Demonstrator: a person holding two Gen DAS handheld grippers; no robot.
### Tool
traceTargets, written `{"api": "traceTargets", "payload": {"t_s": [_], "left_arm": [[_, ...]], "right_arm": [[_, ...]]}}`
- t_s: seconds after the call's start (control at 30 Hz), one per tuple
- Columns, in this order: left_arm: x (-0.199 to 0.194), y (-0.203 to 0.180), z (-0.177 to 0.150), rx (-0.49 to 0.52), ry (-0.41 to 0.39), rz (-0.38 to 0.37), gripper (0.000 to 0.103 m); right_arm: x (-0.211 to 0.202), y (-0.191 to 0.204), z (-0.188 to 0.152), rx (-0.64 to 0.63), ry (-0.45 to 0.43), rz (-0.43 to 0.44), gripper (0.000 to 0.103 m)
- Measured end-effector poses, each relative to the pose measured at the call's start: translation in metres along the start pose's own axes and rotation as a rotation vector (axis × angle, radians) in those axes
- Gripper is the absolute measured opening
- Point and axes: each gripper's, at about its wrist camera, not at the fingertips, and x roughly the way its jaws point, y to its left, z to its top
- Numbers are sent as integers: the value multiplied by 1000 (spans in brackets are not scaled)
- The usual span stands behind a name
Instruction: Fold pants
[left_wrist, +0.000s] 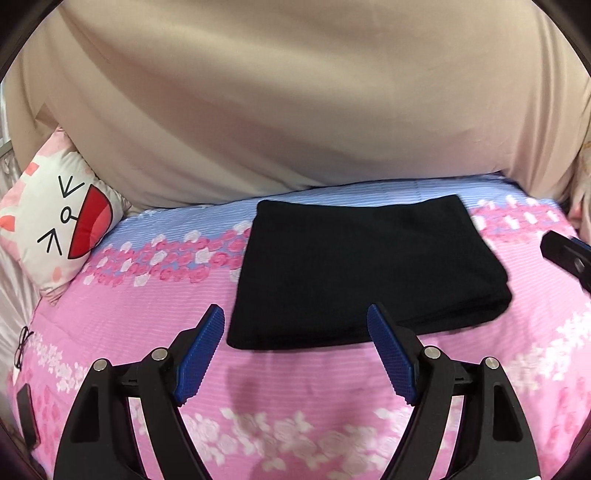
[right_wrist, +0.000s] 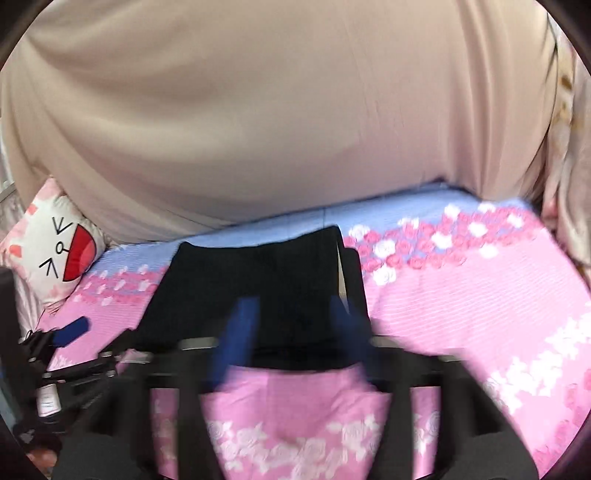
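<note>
home bedroom: bed with pink floral bedsheet (left_wrist: 110, 369), cartoon cat pillow (left_wrist: 55, 221), beige curtain (left_wrist: 295, 92).

- The pants (left_wrist: 365, 269) are black, of a plain matte cloth, folded into a compact, roughly rectangular bundle of several layers.
- They lie flat on the bed, just past centre toward 1 o'clock in the left wrist view.
- Stacked layer edges show at the 4 o'clock corner.
- The right wrist view is blurred; there the pants (right_wrist: 258, 280) sit near centre.
</note>
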Motion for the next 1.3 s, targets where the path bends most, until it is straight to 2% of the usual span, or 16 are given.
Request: {"api": "traceTargets", "payload": {"t_s": [0.2,0.47,0.87,1.3], "left_arm": [[-34,-10,-10,-8,4,-11,82],[-54,-8,-33,-13,31,-31,83],[-62,3,-41,-18,28,-30,84],[-49,8,-37,-23,50,-49,84]], "right_arm": [[-43,20,-14,-26,-50,-17,74],[-55,28,-34,-51,-54,-25,83],[-54,44,-41,-76,-48,-44,84],[-42,49,-41,-76,-29,-52,84]]}}
